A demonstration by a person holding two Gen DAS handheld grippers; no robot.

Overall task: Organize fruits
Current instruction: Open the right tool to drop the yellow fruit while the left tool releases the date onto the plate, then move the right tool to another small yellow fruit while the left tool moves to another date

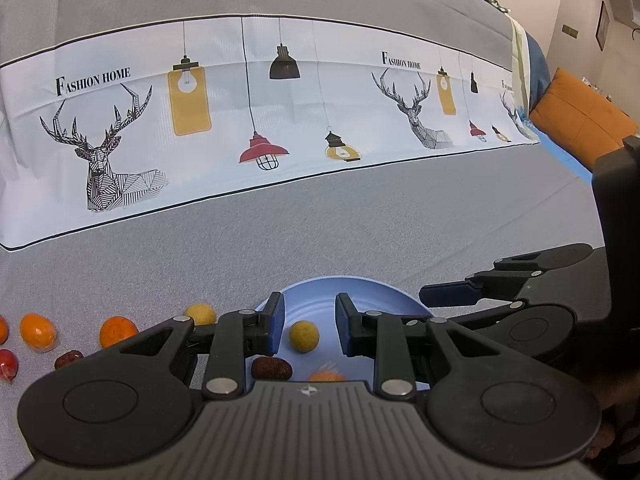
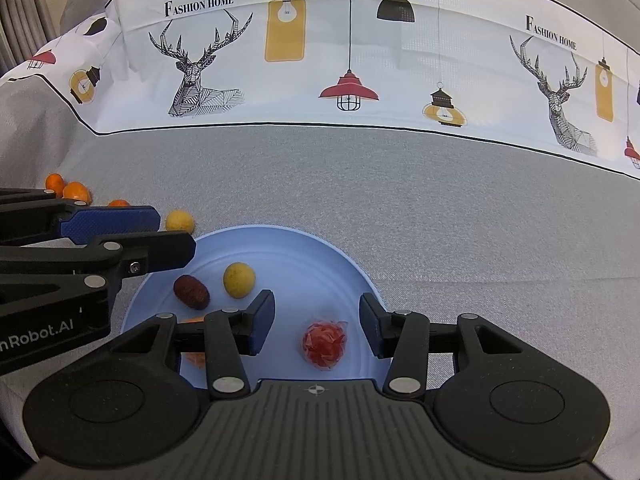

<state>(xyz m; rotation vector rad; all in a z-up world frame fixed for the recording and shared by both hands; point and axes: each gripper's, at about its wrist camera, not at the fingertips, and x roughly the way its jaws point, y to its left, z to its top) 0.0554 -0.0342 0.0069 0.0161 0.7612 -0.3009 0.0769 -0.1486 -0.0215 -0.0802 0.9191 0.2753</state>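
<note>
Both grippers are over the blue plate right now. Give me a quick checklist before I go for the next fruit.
1. Left gripper open, holding nothing: ok.
2. Right gripper open, holding nothing: ok.
3. Wrapped red fruit resting on the blue plate, free of the fingers: ok.
4. Yellow fruit and dark date on the plate: ok.
5. Yellow fruit off the plate, unobstructed: not ok, left gripper finger close beside it.
6. Orange fruit on the plate: cannot tell, mostly hidden.
</note>
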